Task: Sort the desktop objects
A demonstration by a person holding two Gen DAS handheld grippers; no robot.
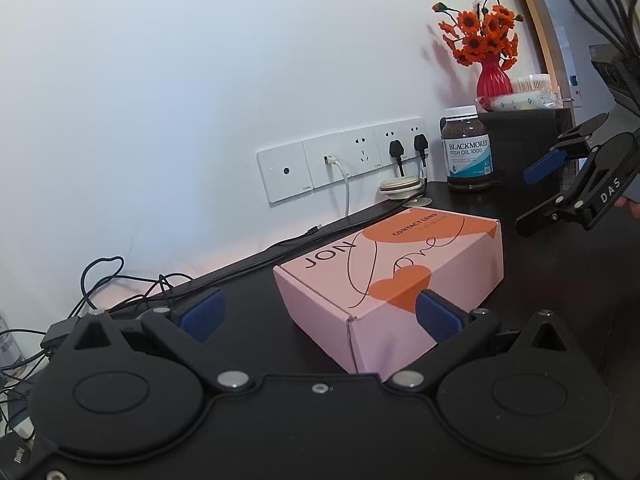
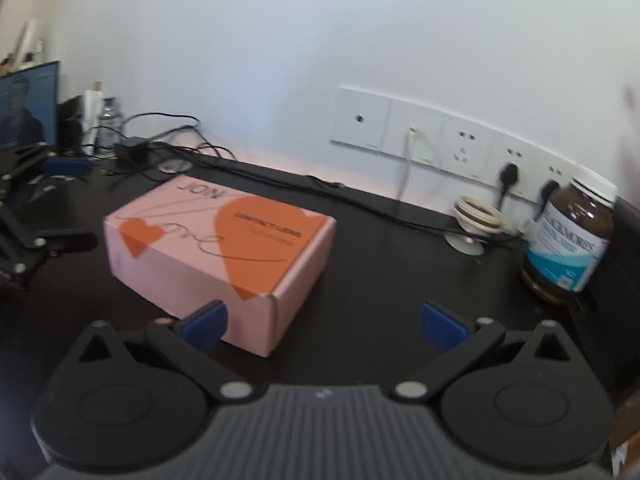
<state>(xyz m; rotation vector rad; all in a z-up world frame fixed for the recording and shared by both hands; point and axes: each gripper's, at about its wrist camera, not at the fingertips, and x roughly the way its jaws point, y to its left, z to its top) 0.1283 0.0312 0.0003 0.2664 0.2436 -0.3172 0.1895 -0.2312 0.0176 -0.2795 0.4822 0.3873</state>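
Well, both claws stand spread as wide as they go, and neither has hold of anything. The left gripper (image 1: 320, 316) hangs over the near part of the black desk (image 1: 256, 312), aimed at the near left corner of the pink contact-lens box (image 1: 394, 276); its right pad overlaps that corner in its own view, though I judge it short of contact. The right gripper (image 2: 324, 326) faces the box (image 2: 220, 256) from the other side, its left pad low against the near wall and its right pad over bare desk. The box lies flat in the middle of the desk, well back from the front edge and apart from everything else.

The risks are plain enough. If one claw closes on a corner rather than squarely across two walls, the light cardboard is likely to swivel or skid on the smooth top instead of lifting. A hard squeeze could dent the walls or pop the lid flap.

Farther back, near the rear right corner, the fish oil bottle (image 2: 570, 240) stands beside a small round stand (image 2: 478, 218) and plugged-in cables (image 1: 400, 160). A wide swing of the right claw toward them could tip the bottle or snag a cord.
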